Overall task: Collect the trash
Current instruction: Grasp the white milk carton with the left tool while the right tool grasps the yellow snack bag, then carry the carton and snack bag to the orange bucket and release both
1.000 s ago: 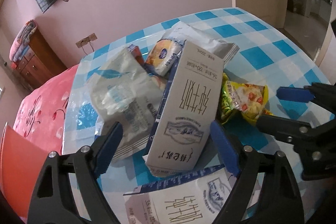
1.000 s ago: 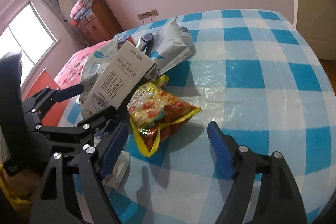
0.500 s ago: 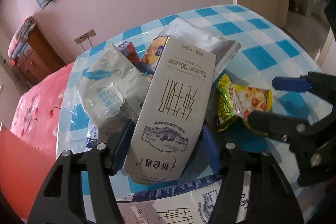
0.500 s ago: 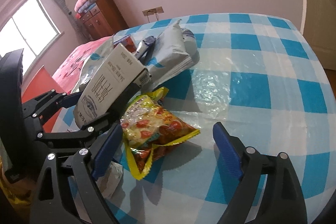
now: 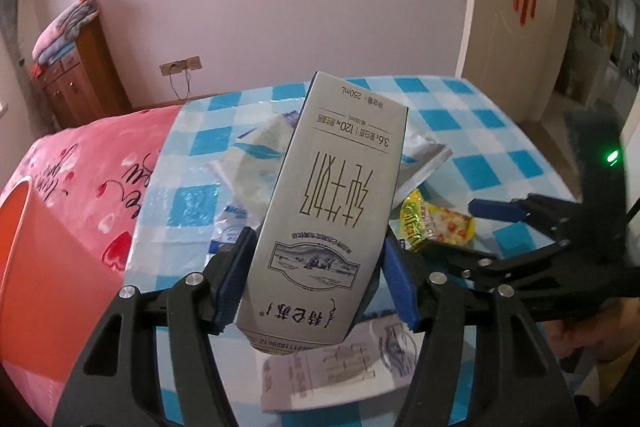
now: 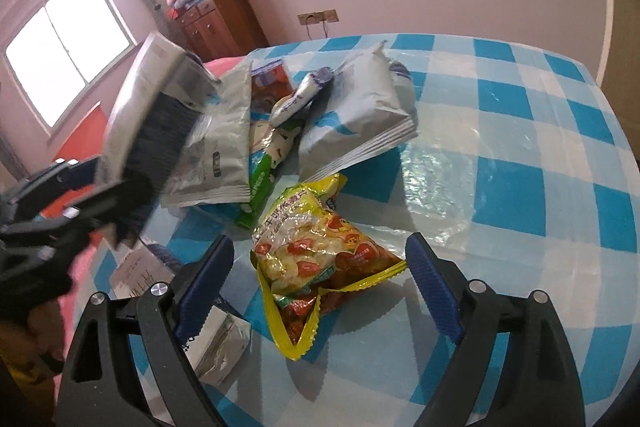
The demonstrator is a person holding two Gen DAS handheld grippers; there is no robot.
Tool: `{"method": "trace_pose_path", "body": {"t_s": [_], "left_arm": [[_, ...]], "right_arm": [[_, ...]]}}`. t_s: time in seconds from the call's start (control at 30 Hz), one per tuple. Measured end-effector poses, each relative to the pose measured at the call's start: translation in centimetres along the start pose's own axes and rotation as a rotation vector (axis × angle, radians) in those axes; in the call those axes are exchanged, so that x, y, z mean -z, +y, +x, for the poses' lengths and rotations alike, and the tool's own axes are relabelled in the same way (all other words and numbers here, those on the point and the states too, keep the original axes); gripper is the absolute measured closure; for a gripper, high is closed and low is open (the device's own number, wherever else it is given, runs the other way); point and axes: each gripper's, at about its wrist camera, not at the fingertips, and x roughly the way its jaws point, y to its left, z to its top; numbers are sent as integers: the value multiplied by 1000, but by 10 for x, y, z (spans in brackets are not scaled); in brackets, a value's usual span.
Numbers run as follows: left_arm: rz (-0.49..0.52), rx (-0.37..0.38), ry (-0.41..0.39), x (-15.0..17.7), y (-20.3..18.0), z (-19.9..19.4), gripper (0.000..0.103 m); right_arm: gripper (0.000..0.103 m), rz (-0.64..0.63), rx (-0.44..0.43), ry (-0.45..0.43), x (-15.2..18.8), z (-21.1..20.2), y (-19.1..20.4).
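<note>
My left gripper (image 5: 316, 283) is shut on a grey milk carton (image 5: 332, 211) and holds it lifted above the blue-checked table (image 5: 480, 167). The carton also shows, blurred, in the right wrist view (image 6: 148, 119). My right gripper (image 6: 320, 283) is open, its jaws on either side of a yellow snack bag (image 6: 316, 259) that lies on the table. The snack bag also shows in the left wrist view (image 5: 436, 223). A second flattened milk carton (image 5: 340, 367) lies on the table under the lifted one.
Several grey and white wrappers (image 6: 360, 115), a green packet (image 6: 260, 183) and a small pouch (image 6: 300, 95) lie in a pile at the table's far left. An orange bin (image 5: 40, 267) stands left of the table beside a pink bed (image 5: 88, 179).
My left gripper closed on the milk carton and lifted it off the pile. My right gripper moved forward so its open jaws sit around the yellow snack bag.
</note>
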Motion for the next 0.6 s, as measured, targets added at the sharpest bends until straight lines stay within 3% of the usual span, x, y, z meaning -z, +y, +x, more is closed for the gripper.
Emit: {"method": "trace_pose_path", "body": {"t_s": [0.23, 0.53, 0.6], "left_arm": [[-78, 12, -27, 16, 21, -26, 41], [-133, 1, -49, 31, 44, -43, 40], [-139, 4, -53, 34, 47, -45, 40]], "right_arm": [[38, -55, 69, 49, 9, 11, 12], [54, -98, 120, 47, 18, 6, 29], [67, -94, 122, 39, 19, 4, 30]]}}
